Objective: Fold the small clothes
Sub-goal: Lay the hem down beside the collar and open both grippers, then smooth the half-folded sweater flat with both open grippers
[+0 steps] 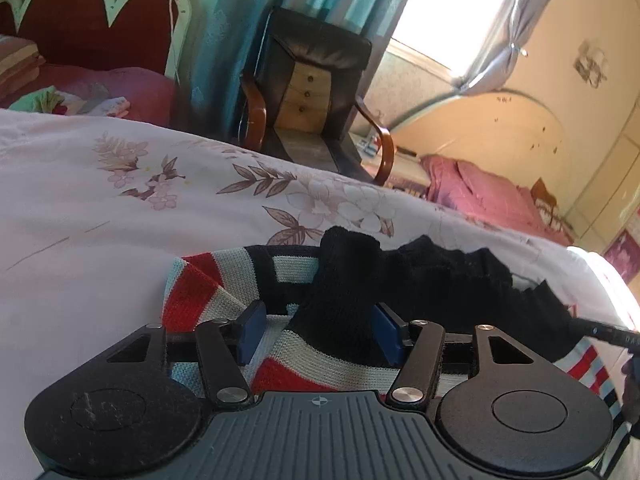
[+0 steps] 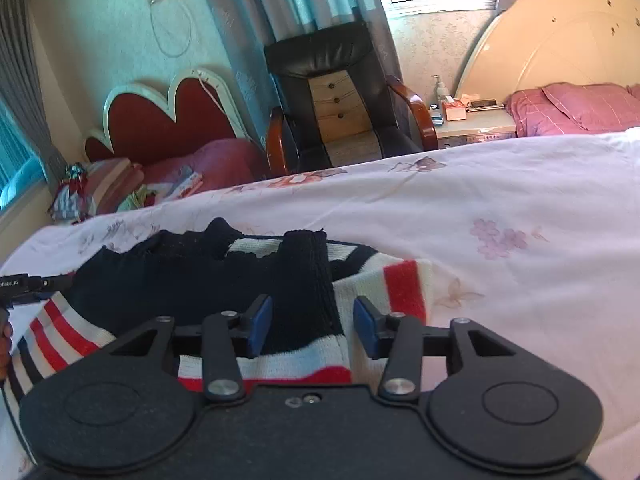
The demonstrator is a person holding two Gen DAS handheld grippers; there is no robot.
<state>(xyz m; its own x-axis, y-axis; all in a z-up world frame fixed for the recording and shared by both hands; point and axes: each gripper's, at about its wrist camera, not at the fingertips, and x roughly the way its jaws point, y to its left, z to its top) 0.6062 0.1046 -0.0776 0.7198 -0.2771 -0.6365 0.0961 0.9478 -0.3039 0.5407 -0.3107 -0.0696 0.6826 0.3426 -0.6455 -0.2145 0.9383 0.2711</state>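
Very little writing can be read here. On the black body of the other gripper, poking in at the left edge of the right wrist view, small white letters read roughly "Robot AI"; the start of the word is too small to make out. In the left wrist view the same kind of black bar enters at the right edge with a few pale letters that are too blurred to read.

The striped knit sweater (image 1: 208,296), in red, white and navy with a black ribbed collar, lies on the floral bedsheet (image 1: 100,200), straight in front of both tools.

The left gripper (image 1: 320,332) stands with its blue pads (image 1: 253,330) apart, and a fold of the black ribbed knit rises between them. The fabric lies against the right-hand pad, while the left-hand pad stands clear of it, so nothing is clamped.

The right gripper (image 2: 313,326) also has its jaws apart. Its left pad (image 2: 260,325) sits at the edge of the dark knit; the right pad is over the white stripe. No fabric is pinched.

Behind the bed stands a black armchair (image 2: 340,92).
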